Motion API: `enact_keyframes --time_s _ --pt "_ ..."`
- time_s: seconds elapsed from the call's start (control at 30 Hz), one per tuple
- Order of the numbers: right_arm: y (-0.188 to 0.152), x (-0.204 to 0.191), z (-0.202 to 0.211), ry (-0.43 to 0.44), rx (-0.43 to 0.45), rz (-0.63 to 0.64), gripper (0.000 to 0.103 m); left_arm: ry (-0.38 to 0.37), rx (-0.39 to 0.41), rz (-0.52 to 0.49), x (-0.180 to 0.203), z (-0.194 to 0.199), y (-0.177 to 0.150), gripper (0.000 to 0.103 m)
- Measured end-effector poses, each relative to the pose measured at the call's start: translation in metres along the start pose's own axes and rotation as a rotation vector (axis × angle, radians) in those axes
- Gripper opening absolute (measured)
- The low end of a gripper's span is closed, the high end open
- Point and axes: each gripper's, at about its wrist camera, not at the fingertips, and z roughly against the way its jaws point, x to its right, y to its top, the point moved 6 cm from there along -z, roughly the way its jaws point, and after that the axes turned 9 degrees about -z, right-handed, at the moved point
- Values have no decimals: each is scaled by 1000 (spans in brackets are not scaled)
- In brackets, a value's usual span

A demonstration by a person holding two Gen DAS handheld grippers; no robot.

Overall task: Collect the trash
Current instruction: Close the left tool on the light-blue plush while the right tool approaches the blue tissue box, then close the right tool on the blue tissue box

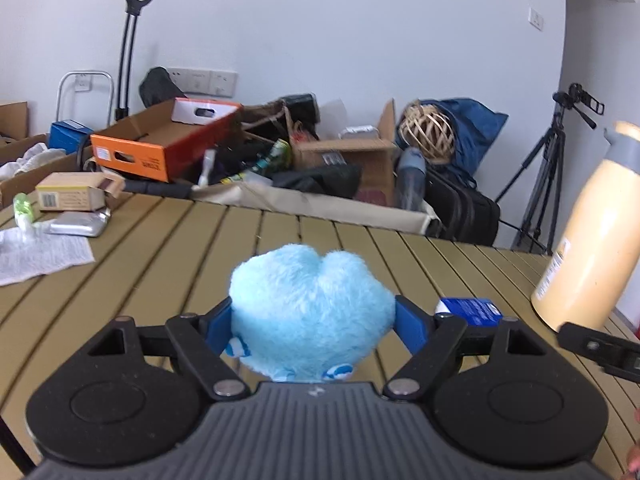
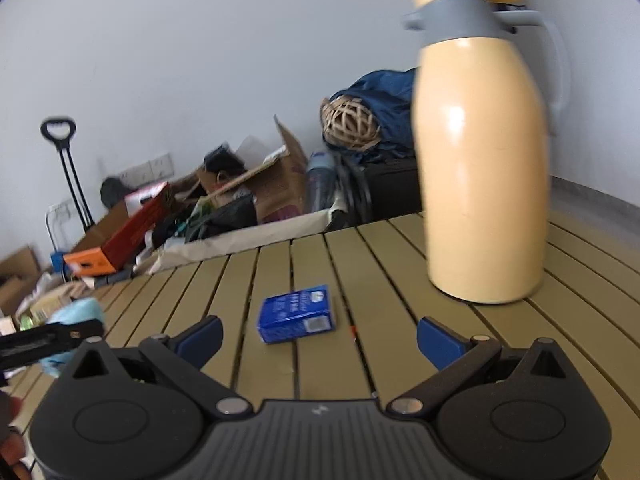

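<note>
My left gripper [image 1: 314, 320] is shut on a fluffy light-blue plush toy [image 1: 310, 304], its blue pads pressing both sides, above the slatted wooden table [image 1: 160, 264]. A small blue carton [image 2: 296, 314] lies on the table just ahead of my right gripper [image 2: 318, 340], which is open and empty with its jaws spread wide. The carton also shows in the left wrist view [image 1: 470, 310], right of the toy. At the table's far left lie a paper sheet [image 1: 38, 254], a silver foil pouch [image 1: 78, 226], a cardboard box [image 1: 74, 194] and a green bottle [image 1: 22, 206].
A tall cream thermos jug [image 2: 482, 160] with a grey collar stands on the table's right, just beyond the carton. Past the table's far edge the floor holds cardboard boxes [image 1: 160, 144], bags, a wicker ball [image 1: 428, 132], a hand trolley [image 1: 128, 40] and a camera tripod [image 1: 548, 172].
</note>
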Motion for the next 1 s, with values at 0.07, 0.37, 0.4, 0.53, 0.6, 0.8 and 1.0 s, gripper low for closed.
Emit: enact_keyframes --time_s 0.07,0.37,0.4,0.53,0.6,0.8,1.0 --pt "0 -15 -18 -17 -33 38 103 29 5 10 -13 -1 3 81" --pt "-7 -47 -102 -180 -155 165 103 34 -38 128 -63 -11 0 81" --pt "-6 -47 -109 -198 -164 171 103 32 -39 132 -65 -11 0 81" --pt "-5 -43 -128 -233 -195 179 103 27 -50 137 -71 -17 -3 81" --pt "-5 -42 -136 -242 -214 180 103 29 -53 133 -72 -20 -4 81" --pt "-10 -33 -145 -250 -226 176 91 28 -47 115 -69 -20 -5 81" --pt "-12 -35 -144 -231 -233 184 73 27 -49 109 -65 -21 -5 81"
